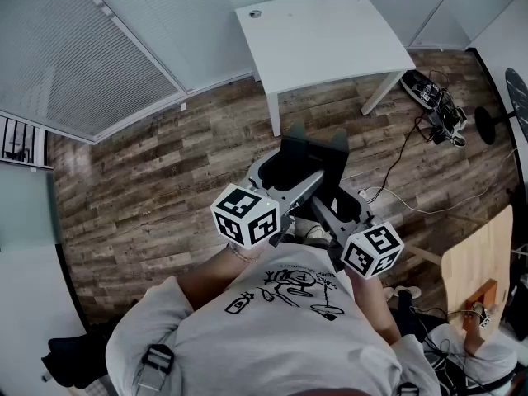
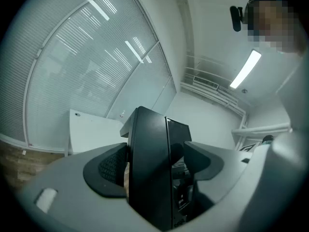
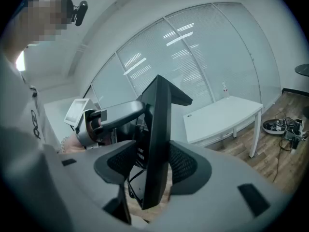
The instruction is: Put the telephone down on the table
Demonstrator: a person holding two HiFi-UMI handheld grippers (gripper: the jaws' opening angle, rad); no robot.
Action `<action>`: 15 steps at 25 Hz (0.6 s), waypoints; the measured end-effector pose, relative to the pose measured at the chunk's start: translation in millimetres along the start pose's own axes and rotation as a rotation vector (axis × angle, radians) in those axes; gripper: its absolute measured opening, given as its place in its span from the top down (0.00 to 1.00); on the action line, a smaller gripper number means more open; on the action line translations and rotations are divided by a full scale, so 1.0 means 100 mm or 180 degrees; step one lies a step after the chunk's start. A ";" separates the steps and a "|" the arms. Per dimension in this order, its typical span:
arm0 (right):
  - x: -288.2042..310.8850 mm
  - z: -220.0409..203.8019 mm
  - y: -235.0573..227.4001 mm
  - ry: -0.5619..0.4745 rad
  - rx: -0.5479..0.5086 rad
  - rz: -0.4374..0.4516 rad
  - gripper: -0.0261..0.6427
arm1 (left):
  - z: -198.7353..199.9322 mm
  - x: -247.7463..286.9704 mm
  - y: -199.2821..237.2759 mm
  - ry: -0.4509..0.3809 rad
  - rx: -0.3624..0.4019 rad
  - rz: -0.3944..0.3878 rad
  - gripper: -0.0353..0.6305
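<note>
In front of the person's chest, above the wooden floor, a black telephone is held in the air between both tools. It stands on edge, its upper edge toward the far side of the room.

The left gripper comes in from the left. Its fingers stand wide and are clenched on the thick black body of the telephone, one pad on each side of it. The right gripper comes in from the right, and its fingers are clenched on a thin, upright black panel of the same telephone, with both ribbed pads pressed flat against it. Both marker cubes sit close to the person's grey printed shirt.

The telephone is well apart from the white desk, which stands at the far side, beyond a strip of bare floor and next to a wall of glass panels with closed blinds. A small round fitting shows near the desk's far left corner.

To the right of the desk, a tangle of cables and gear lies on the floor, and a thin cable trails from it toward the near side. A light wooden panel stands at the near right.
</note>
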State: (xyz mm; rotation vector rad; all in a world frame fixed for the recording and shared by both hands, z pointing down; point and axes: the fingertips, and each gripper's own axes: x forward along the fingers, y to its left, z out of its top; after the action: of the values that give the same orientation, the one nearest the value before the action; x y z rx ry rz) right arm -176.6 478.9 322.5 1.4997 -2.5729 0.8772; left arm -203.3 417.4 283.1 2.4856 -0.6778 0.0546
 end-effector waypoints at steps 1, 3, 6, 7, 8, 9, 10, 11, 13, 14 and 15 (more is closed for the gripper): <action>0.01 0.00 0.00 -0.0001 -0.0001 -0.0003 0.66 | 0.00 0.00 0.01 -0.0001 0.0000 0.0000 0.42; 0.02 0.01 -0.01 -0.0004 -0.0006 -0.0010 0.66 | 0.01 0.01 0.02 -0.0004 -0.0003 -0.0003 0.42; 0.01 0.02 -0.01 -0.0010 -0.0031 -0.0022 0.66 | 0.02 0.02 0.01 -0.0013 -0.0011 -0.0013 0.42; 0.00 0.02 -0.02 -0.0016 -0.0037 -0.0026 0.66 | 0.01 0.02 0.00 -0.0014 -0.0013 -0.0017 0.42; -0.01 0.02 -0.03 -0.0021 -0.0035 -0.0030 0.66 | 0.01 0.04 -0.01 -0.0012 -0.0014 -0.0017 0.42; -0.01 0.03 -0.05 -0.0025 -0.0027 -0.0031 0.66 | 0.01 0.06 -0.01 -0.0008 -0.0014 -0.0015 0.42; -0.01 0.03 -0.08 -0.0026 -0.0017 -0.0031 0.66 | 0.01 0.09 0.00 -0.0002 -0.0014 -0.0012 0.42; -0.01 0.04 -0.11 -0.0024 -0.0008 -0.0030 0.66 | 0.00 0.12 0.00 0.0005 -0.0016 -0.0007 0.42; 0.01 0.05 -0.17 -0.0020 0.0005 -0.0022 0.66 | 0.00 0.18 0.03 0.0016 -0.0018 0.0003 0.42; 0.03 0.06 -0.19 -0.0019 0.0009 -0.0016 0.66 | 0.01 0.20 0.04 0.0018 -0.0017 0.0009 0.42; 0.06 0.07 -0.21 -0.0019 0.0011 -0.0009 0.66 | 0.02 0.22 0.07 0.0018 -0.0016 0.0014 0.42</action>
State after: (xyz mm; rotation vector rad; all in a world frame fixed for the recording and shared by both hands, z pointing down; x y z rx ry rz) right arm -160.6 463.1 327.4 1.5090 -2.5740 0.8785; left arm -187.2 401.4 288.5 2.4784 -0.6803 0.0617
